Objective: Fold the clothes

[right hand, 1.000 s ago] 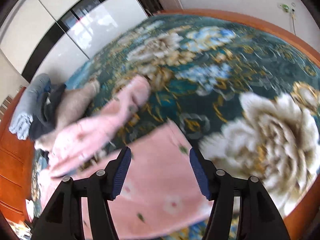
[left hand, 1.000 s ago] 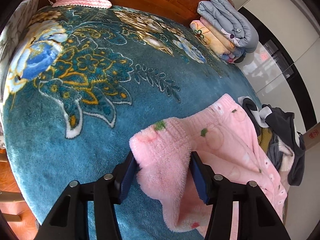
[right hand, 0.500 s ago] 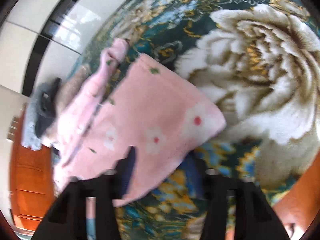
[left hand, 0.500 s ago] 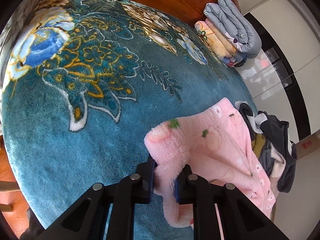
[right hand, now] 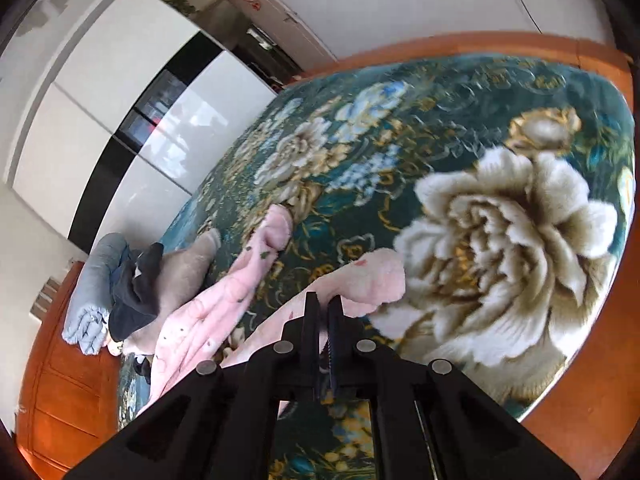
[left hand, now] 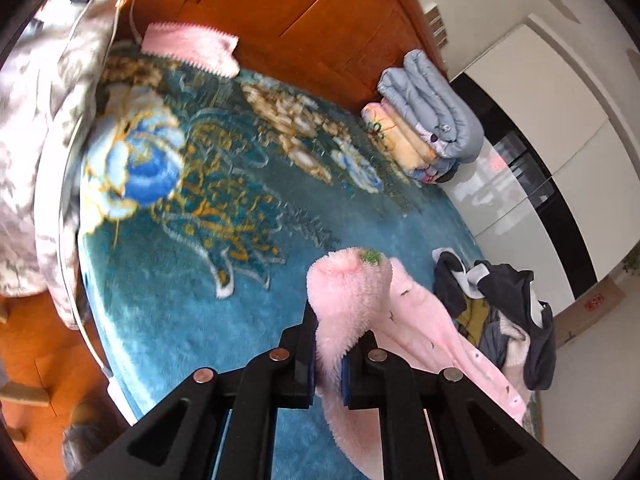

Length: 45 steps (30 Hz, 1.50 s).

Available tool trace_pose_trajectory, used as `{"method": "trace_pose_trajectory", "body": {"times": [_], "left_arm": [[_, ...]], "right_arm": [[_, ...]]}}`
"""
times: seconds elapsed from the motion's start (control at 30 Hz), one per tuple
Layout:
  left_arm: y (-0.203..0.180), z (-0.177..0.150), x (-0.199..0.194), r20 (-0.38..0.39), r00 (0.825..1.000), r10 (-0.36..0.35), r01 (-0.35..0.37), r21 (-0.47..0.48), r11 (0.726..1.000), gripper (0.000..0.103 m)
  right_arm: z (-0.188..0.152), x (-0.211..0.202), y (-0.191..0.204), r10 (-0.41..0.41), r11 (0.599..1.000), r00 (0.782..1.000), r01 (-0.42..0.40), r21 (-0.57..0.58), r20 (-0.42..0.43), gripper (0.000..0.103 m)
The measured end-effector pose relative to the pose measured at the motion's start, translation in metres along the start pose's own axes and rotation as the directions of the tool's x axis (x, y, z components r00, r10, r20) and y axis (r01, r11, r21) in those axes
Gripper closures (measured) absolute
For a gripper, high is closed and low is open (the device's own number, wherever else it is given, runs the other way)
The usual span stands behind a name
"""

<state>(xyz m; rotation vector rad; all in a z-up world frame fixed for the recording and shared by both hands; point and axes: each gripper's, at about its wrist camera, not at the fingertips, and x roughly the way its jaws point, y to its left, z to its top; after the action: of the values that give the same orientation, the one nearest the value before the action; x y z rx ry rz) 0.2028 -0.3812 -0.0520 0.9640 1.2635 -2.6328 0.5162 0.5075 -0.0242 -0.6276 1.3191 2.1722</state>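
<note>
Fleece, pink and fluffy, fills both tongs: the left tongs are clamped on a rounded fold of the garment, and the right tongs are pinched together on another edge of it. It trails across a plush teal floral bedspread. Beyond lie one dark heap of clothes, one stack of folded quilts and a wooden headboard.

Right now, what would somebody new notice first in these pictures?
Probably the fluffy pink garment, pinched by both the left gripper and right gripper above the teal floral blanket. Next, the huge cream flower printed on it, and folded bedding stacked by the wooden headboard.
</note>
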Motion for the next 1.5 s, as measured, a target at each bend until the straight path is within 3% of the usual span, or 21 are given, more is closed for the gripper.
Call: {"method": "trace_pose_trajectory", "body": {"times": [0.07, 0.13, 0.23, 0.33, 0.43, 0.53, 0.63, 0.7, 0.77, 0.87, 0.93, 1.0, 1.07, 1.2, 1.27, 1.33, 1.4, 1.5], "left_arm": [[0.009, -0.002, 0.002, -0.033, 0.999, -0.017, 0.015, -0.041, 0.999, 0.094], [0.011, -0.002, -0.003, -0.045, 0.997, -0.058, 0.054, -0.075, 0.996, 0.094], [-0.009, 0.004, -0.014, -0.018, 0.996, -0.085, 0.085, -0.039, 0.996, 0.094], [-0.022, 0.007, -0.012, -0.001, 0.999, -0.054, 0.054, 0.005, 0.999, 0.094], [-0.013, 0.004, 0.002, -0.027, 1.0, 0.013, -0.013, -0.007, 1.0, 0.094], [0.004, -0.002, 0.017, -0.072, 0.994, 0.087, -0.089, -0.016, 0.996, 0.093], [0.01, -0.001, 0.021, -0.091, 0.99, 0.108, -0.109, -0.007, 0.994, 0.088], [0.01, 0.001, 0.022, -0.1, 0.988, 0.118, -0.118, 0.005, 0.993, 0.079], [-0.004, 0.006, 0.024, -0.088, 0.982, 0.168, -0.163, 0.06, 0.985, 0.056], [-0.03, 0.017, 0.028, -0.051, 0.974, 0.222, -0.214, 0.132, 0.968, 0.038], [-0.045, 0.025, 0.032, -0.033, 0.965, 0.259, -0.25, 0.162, 0.954, 0.037], [-0.057, 0.03, 0.039, -0.029, 0.951, 0.308, -0.297, 0.189, 0.936, 0.032], [-0.062, 0.031, 0.043, -0.029, 0.933, 0.358, -0.346, 0.2, 0.917, 0.031], [-0.047, 0.023, 0.045, -0.082, 0.902, 0.424, -0.399, 0.216, 0.891, 0.03], [-0.034, 0.021, 0.043, -0.09, 0.872, 0.48, -0.454, 0.216, 0.864, 0.03], [-0.026, 0.025, 0.039, -0.074, 0.858, 0.509, -0.488, 0.191, 0.851, 0.03], [-0.034, 0.034, 0.042, -0.05, 0.867, 0.495, -0.481, 0.171, 0.86, 0.03], [-0.071, 0.042, 0.079, -0.093, 0.922, 0.377, -0.348, 0.229, 0.909, 0.03]], "right_arm": [[-0.006, 0.011, -0.019, 0.013, 0.994, 0.999, -0.009, 0.105, -0.038, 0.1], [-0.003, 0.011, -0.021, 0.047, 0.991, 0.998, -0.042, 0.125, -0.036, 0.1], [0.013, 0.005, 0.001, 0.083, 0.994, 0.997, -0.082, 0.075, 0.0, 0.1], [0.027, 0.011, 0.026, 0.06, 0.998, 0.998, -0.06, 0.003, 0.01, 0.1], [0.029, 0.029, 0.025, 0.004, 1.0, 1.0, -0.004, -0.014, -0.004, 0.1], [0.027, 0.048, 0.0, -0.118, 0.993, 0.993, 0.118, 0.008, -0.02, 0.1], [0.032, 0.052, -0.03, -0.19, 0.98, 0.982, 0.19, 0.061, 0.001, 0.098], [0.041, 0.051, -0.041, -0.212, 0.974, 0.977, 0.21, 0.085, 0.023, 0.097], [0.053, 0.05, -0.04, -0.217, 0.974, 0.975, 0.212, 0.081, 0.056, 0.097], [0.076, 0.066, -0.013, -0.175, 0.985, 0.981, 0.175, 0.009, 0.078, 0.096], [0.09, 0.089, 0.016, -0.133, 0.989, 0.989, 0.137, -0.063, 0.071, 0.096], [0.101, 0.119, 0.049, -0.094, 0.984, 0.995, 0.099, -0.145, 0.043, 0.075], [0.108, 0.155, 0.085, -0.068, 0.971, 0.998, 0.063, -0.232, -0.013, 0.061], [0.112, 0.218, 0.141, -0.1, 0.931, 0.993, 0.07, -0.357, -0.067, 0.06], [0.112, 0.243, 0.155, -0.11, 0.924, 0.99, 0.068, -0.375, -0.091, 0.059], [0.115, 0.265, 0.162, -0.127, 0.92, 0.985, 0.073, -0.384, -0.117, 0.055], [0.118, 0.288, 0.168, -0.162, 0.911, 0.977, 0.095, -0.401, -0.137, 0.051], [0.121, 0.321, 0.175, -0.221, 0.898, 0.96, 0.133, -0.42, -0.17, 0.051]]}}
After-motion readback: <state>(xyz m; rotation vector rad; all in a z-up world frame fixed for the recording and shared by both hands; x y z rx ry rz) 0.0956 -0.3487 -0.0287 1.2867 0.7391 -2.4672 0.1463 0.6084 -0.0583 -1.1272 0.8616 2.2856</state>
